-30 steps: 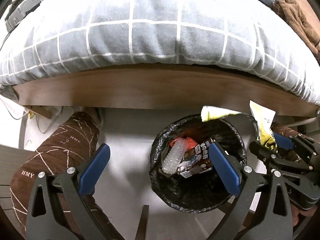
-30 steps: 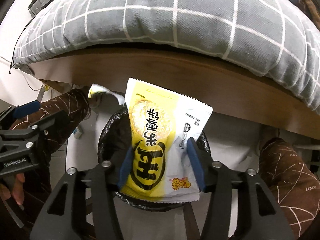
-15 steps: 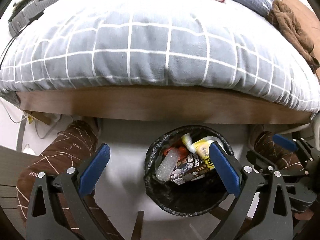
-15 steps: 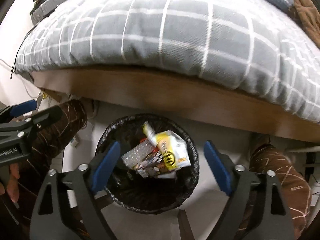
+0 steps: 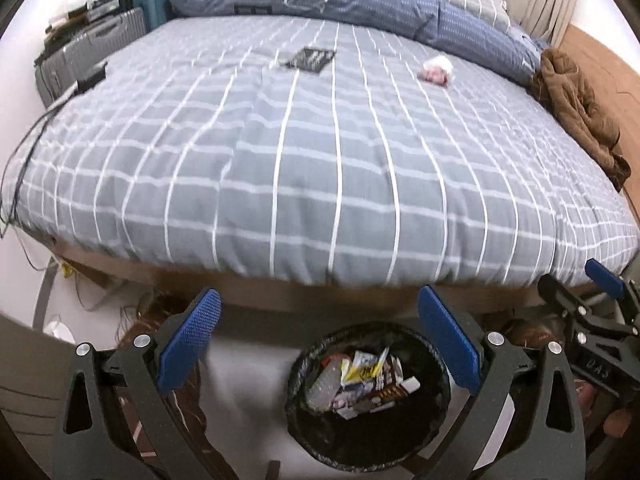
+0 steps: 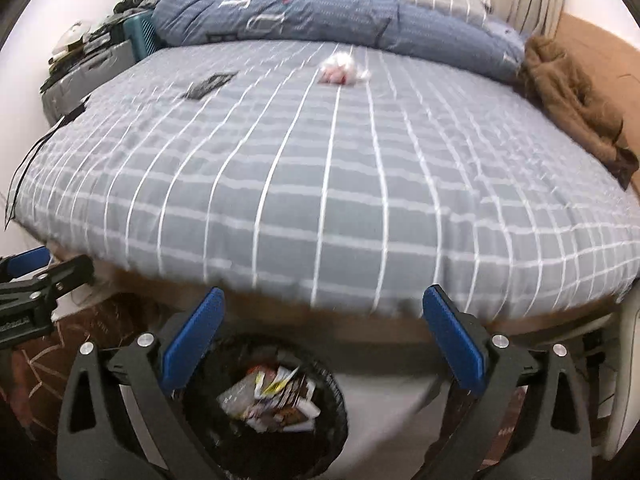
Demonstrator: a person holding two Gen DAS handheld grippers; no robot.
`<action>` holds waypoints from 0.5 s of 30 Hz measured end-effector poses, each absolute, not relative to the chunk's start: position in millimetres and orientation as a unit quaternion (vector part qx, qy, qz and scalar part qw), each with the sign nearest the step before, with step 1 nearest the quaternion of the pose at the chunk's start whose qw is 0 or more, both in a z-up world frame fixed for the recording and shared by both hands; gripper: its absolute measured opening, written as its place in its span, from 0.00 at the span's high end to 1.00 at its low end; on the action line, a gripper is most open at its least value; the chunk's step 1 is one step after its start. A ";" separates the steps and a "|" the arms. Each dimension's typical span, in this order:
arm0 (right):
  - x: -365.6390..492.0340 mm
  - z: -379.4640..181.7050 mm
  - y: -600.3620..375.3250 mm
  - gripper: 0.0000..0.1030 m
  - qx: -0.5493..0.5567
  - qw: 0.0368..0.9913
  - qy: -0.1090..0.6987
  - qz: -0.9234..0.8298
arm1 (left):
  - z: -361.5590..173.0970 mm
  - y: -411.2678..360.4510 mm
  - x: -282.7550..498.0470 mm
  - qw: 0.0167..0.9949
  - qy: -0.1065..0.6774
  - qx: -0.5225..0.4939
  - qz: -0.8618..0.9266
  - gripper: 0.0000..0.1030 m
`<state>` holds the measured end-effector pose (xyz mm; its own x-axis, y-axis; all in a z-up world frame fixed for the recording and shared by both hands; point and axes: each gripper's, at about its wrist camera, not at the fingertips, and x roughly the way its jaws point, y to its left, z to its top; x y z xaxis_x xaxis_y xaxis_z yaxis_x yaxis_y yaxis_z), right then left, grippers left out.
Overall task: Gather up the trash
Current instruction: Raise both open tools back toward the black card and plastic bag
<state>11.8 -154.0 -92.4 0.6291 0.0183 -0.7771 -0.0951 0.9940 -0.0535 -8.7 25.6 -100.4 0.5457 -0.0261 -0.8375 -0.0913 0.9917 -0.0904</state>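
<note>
Both your grippers hung over the bin (image 6: 264, 412) at the foot of the bed (image 6: 320, 184). The right gripper (image 6: 322, 344) had jaws opening, nothing between them; the left gripper (image 5: 318, 344) stood wide and empty. The bin held wrappers and a crushed bottle. The crumpled wad (image 6: 342, 67) lay far up the bed, ahead of the right jaws; the dark packet (image 5: 310, 59), lying flat, sat nearer the left.

We see our right gripper (image 6: 320, 340), its jaws opening with nothing between them, above a black-lined bin (image 6: 320, 432) of wrappers (image 6: 276, 400). A crumpled tissue (image 6: 342, 68) lies on the checked bed (image 6: 320, 184).
</note>
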 end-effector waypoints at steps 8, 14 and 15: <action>55.8 -62.2 -160.5 0.07 -0.037 0.916 0.397 0.029 | -73.6 28.8 25.6 0.890 0.452 -0.053 0.022 0.06; 90.2 -42.3 -160.7 0.07 -0.034 0.927 0.373 0.031 | -57.8 33.8 63.7 0.899 0.434 -0.054 0.018 0.06; 96.5 -39.5 -161.0 0.07 -0.036 0.928 0.369 0.031 | -55.9 34.7 71.1 0.900 0.432 -0.056 0.018 0.06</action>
<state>96.5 -161.0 -39.5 0.7254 0.0316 -0.6876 -0.0844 0.9955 -0.0433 71.1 34.7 -55.9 0.6256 -0.0162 -0.7799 -0.0804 0.9931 -0.0851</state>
